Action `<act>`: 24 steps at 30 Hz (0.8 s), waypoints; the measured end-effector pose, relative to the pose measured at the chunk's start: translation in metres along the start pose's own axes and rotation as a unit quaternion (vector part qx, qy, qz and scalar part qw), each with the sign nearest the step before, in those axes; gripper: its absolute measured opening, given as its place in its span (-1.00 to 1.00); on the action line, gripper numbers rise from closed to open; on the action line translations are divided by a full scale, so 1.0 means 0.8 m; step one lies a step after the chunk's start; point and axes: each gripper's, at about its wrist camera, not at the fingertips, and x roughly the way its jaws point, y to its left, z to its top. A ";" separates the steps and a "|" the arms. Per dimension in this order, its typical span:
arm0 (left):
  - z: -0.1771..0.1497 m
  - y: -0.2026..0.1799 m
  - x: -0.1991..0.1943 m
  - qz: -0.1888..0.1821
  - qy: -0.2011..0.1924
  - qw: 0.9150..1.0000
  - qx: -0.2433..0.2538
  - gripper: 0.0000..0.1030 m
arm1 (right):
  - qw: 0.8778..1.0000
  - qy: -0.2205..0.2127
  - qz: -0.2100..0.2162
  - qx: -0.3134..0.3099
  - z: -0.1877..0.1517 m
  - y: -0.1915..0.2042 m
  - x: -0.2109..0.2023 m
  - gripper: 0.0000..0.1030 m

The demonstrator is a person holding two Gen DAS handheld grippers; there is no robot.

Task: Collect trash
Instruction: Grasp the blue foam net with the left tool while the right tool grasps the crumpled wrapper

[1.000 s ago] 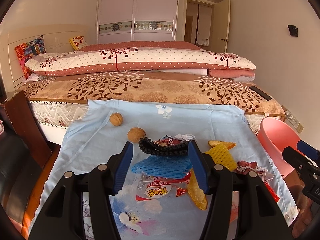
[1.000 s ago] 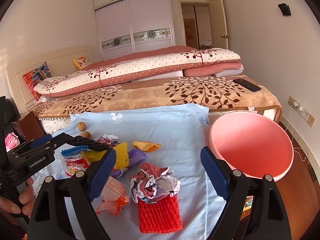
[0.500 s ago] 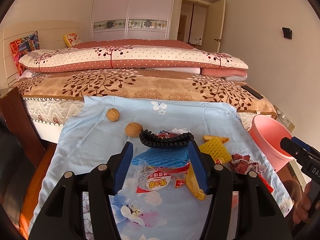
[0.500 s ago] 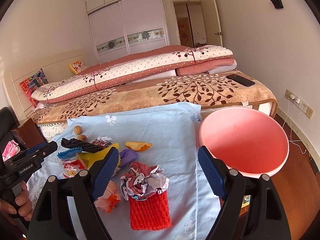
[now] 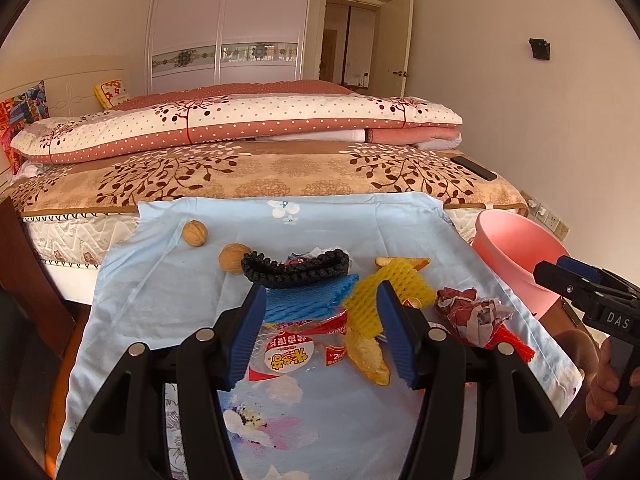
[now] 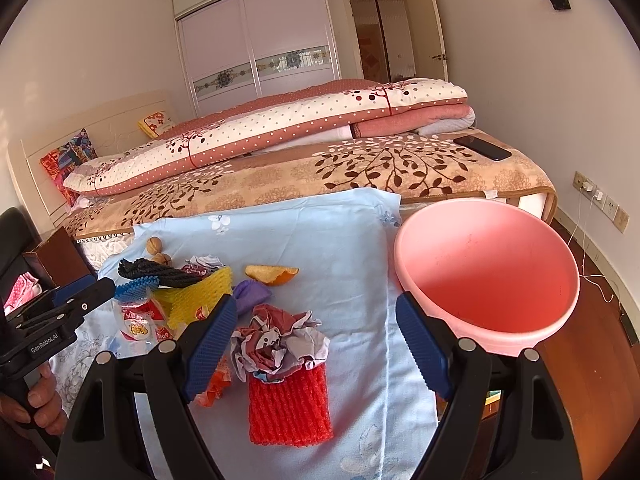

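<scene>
Pink plastic bin (image 6: 486,276) stands empty beside the blue cloth (image 6: 340,240); all the trash lies left of it. Nearest the bin, a crumpled paper wad (image 6: 278,344) rests on a red foam net (image 6: 290,410). Both look light and squashy, so pinching the wad's middle should hold. The right gripper (image 6: 316,346) and left gripper (image 5: 320,334) gape, holding nothing.

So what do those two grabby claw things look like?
Both are black plastic clamps with silver round bolts and ribbed blue pads on the fingers. The left gripper has "GenRobot.AI" in white on its side; the right gripper shows "DAS". No cables or sleeves show.
</scene>
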 end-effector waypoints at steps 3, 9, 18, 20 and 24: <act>-0.001 -0.004 0.006 0.002 -0.003 1.000 0.014 0.12 | 1.000 0.008 0.001 -0.001 -0.003 -0.002 0.002 0.56; -0.003 -0.003 0.021 0.005 0.004 0.999 0.031 -0.33 | 0.999 0.036 0.013 -0.009 -0.011 -0.003 0.010 0.56; -0.005 0.008 0.029 -0.015 0.019 1.000 0.017 -0.89 | 0.995 0.077 0.058 -0.028 -0.027 0.006 0.022 0.56; -0.003 0.009 0.024 -0.021 0.014 1.000 0.015 -0.89 | 0.994 0.086 0.065 -0.035 -0.030 0.010 0.025 0.56; 0.002 0.008 0.012 -0.033 0.003 0.999 0.016 -0.90 | 0.992 0.093 0.079 -0.040 -0.031 0.016 0.030 0.44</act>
